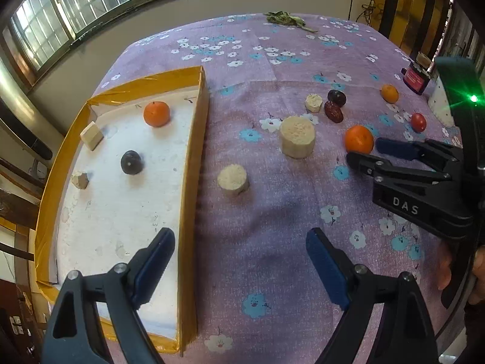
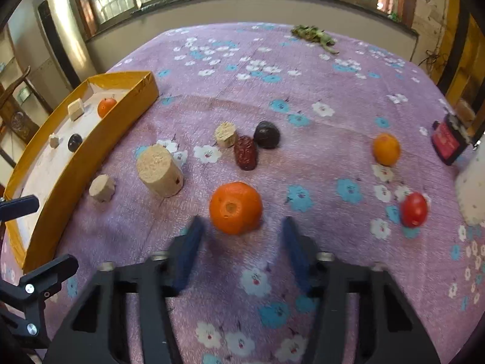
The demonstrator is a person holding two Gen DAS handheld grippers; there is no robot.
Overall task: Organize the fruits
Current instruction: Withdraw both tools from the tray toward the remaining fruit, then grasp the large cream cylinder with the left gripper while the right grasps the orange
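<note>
A yellow-edged tray (image 1: 194, 157) lies at the left; in it are an orange (image 1: 156, 113), a dark plum (image 1: 131, 162) and two pale blocks. On the purple cloth lie a large orange (image 2: 235, 207), a red date (image 2: 245, 152), a dark plum (image 2: 266, 134), a small orange (image 2: 386, 149) and a red tomato (image 2: 413, 209). My right gripper (image 2: 241, 227) is open, its fingers just short of the large orange, apart from it. It also shows in the left wrist view (image 1: 365, 151). My left gripper (image 1: 239, 242) is open and empty over the tray's right wall.
Cork cylinders (image 1: 297, 136) (image 1: 232, 179) (image 1: 314, 102) stand on the cloth between tray and fruit. A red-and-black box (image 2: 447, 141) and a white container (image 2: 473, 194) sit at the right edge. Dried leaves (image 2: 313, 35) lie at the far side.
</note>
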